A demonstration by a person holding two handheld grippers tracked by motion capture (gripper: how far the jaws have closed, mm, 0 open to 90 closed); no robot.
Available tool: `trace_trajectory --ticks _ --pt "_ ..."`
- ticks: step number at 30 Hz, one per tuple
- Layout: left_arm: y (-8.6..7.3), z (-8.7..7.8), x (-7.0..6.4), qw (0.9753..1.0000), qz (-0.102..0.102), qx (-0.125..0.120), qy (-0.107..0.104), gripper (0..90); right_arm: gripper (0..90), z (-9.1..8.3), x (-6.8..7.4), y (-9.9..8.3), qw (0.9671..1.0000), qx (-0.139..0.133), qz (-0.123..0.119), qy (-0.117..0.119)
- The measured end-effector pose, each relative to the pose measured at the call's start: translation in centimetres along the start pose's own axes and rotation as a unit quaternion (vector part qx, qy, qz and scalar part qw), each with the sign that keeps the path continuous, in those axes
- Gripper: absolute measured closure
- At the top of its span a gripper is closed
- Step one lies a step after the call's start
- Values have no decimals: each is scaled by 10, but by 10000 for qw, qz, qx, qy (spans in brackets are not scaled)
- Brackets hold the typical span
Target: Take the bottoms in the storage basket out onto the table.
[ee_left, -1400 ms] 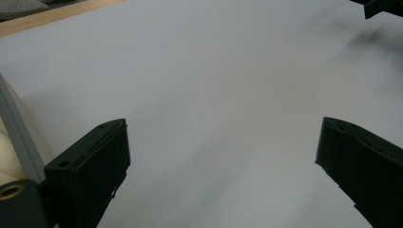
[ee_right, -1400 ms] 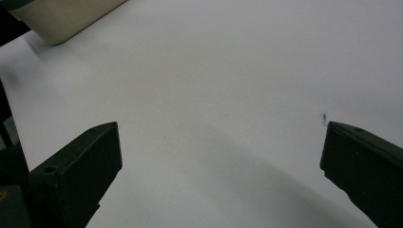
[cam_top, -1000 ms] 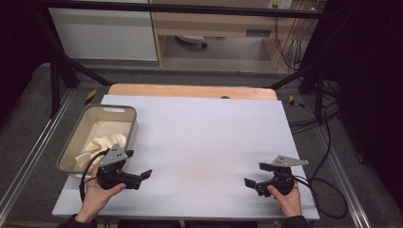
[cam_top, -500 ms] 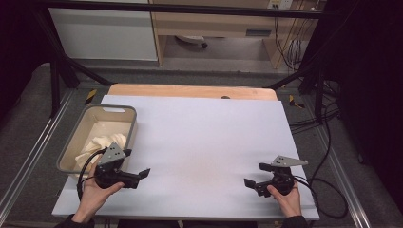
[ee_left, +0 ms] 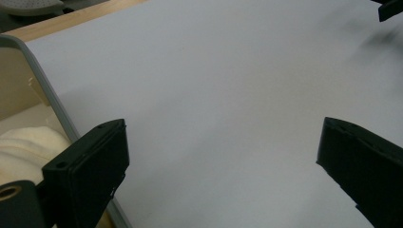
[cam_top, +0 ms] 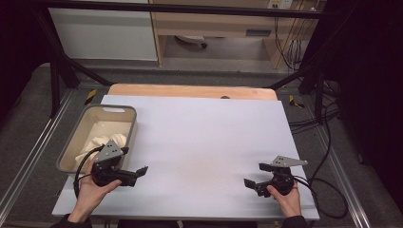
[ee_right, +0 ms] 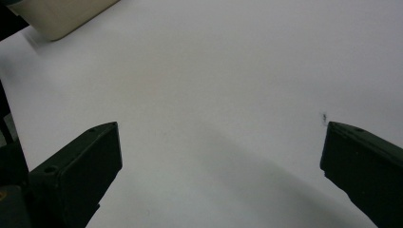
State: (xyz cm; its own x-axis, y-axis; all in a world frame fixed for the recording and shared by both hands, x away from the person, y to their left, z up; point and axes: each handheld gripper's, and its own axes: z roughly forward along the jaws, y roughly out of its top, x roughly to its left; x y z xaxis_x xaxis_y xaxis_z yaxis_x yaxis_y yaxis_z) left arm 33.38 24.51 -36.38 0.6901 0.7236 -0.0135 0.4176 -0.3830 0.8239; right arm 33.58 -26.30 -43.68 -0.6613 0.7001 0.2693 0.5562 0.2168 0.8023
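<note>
The desk (cam_top: 204,142) lies bare between the two hand-held grippers, leaving open passage across its middle. Only the grey bin (cam_top: 124,111) with its white cloth (cam_top: 102,142) blocks the left edge.

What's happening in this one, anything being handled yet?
Not yet. A person holds a gripper in each hand over a white table. The left gripper sits beside a grey bin at the table's left edge, which holds a crumpled cream-white cloth. The right gripper is near the table's front right. Both have their jaws wide open with nothing between them, and neither touches the cloth or the bin.
</note>
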Motion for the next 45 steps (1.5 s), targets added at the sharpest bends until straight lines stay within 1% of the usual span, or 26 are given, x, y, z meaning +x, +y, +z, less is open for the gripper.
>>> trace_trajectory --ticks 5,16,24,35,45 --pt "3 -2 2 10000 -2 7 26 29 5 0 0 0 10000 6 -1 2" --pt "14 -12 9 9999 56 -26 121 27 5 0 0 0 10000 6 2 12" --pt "18 -17 16 9997 49 -3 241 23 5 0 0 0 10000 -1 1 9" --pt "20 -25 27 9993 19 20 376 21 5 0 0 0 10000 -2 12 6" --pt "18 -32 38 9987 -53 52 508 17 5 0 0 0 10000 0 14 4"
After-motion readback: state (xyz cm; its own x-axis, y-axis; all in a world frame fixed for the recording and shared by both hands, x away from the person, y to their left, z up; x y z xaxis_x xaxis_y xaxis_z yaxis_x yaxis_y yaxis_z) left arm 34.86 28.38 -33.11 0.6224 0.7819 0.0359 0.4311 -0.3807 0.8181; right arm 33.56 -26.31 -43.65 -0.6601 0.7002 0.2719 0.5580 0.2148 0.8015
